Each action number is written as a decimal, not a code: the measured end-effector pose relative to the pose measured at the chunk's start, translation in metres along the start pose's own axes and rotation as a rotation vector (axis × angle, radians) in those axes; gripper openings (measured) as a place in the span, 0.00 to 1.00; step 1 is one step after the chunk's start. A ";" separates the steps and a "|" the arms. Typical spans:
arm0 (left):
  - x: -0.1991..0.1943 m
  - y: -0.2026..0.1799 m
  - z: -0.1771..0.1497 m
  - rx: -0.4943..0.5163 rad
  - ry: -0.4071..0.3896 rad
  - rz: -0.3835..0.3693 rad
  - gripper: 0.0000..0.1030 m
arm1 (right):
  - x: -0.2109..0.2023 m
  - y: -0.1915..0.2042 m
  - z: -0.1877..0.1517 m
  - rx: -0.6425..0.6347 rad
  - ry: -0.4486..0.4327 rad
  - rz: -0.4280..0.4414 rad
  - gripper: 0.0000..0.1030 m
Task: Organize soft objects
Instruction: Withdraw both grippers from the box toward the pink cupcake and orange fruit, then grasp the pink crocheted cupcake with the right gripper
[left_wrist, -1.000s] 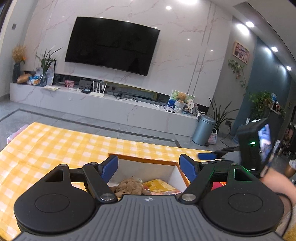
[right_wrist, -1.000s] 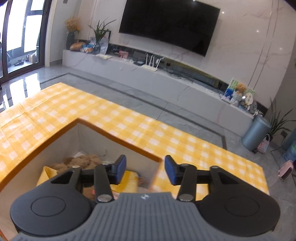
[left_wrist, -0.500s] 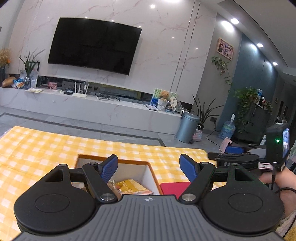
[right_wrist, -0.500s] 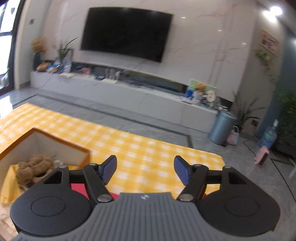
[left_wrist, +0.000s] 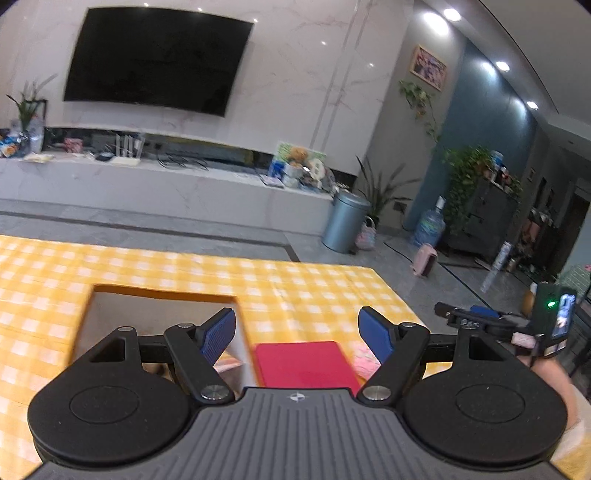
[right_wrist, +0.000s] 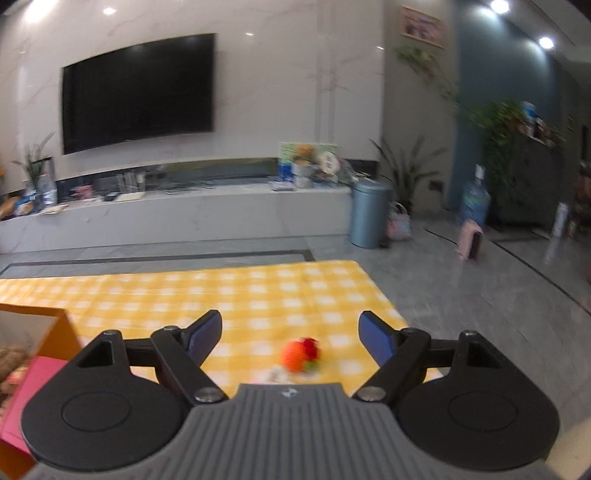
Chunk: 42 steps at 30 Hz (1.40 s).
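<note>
An open orange-rimmed box (left_wrist: 162, 295) sits on the yellow checked tablecloth (left_wrist: 314, 288). A flat red soft item (left_wrist: 303, 362) lies right of the box, with a pink item (left_wrist: 364, 360) beside it. My left gripper (left_wrist: 297, 332) is open and empty above the red item. In the right wrist view a small orange and red plush toy (right_wrist: 299, 354) lies on the cloth between the tips of my open, empty right gripper (right_wrist: 290, 332). The box corner (right_wrist: 55, 332) and a brown plush (right_wrist: 13, 360) inside it show at the left.
The right gripper and the hand holding it show at the right of the left wrist view (left_wrist: 517, 328). The table edge (right_wrist: 384, 295) drops to a grey floor. A TV wall, a low cabinet and a bin (left_wrist: 345, 221) stand far behind.
Both grippers have swung right, away from the box. The red item has come under the left gripper and the orange plush toy has come into the right wrist view. Both stay open.
</note>
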<state>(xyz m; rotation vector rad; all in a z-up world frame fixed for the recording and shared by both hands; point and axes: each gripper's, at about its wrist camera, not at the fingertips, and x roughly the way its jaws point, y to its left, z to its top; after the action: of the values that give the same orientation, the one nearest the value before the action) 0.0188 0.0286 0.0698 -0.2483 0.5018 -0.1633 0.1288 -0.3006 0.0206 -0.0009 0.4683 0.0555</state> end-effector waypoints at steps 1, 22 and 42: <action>0.005 -0.005 0.001 -0.013 0.007 -0.009 0.86 | 0.005 -0.006 -0.004 0.011 0.013 -0.035 0.78; 0.156 -0.102 -0.027 0.267 0.284 0.135 0.86 | 0.100 -0.045 -0.060 0.200 0.276 0.121 0.87; 0.194 -0.089 -0.002 0.245 0.322 0.104 0.86 | 0.172 0.008 -0.075 0.140 0.408 0.098 0.90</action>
<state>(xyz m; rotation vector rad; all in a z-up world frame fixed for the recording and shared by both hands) 0.1772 -0.0989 0.0041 0.0456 0.8058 -0.1626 0.2477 -0.2848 -0.1233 0.1508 0.8790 0.1199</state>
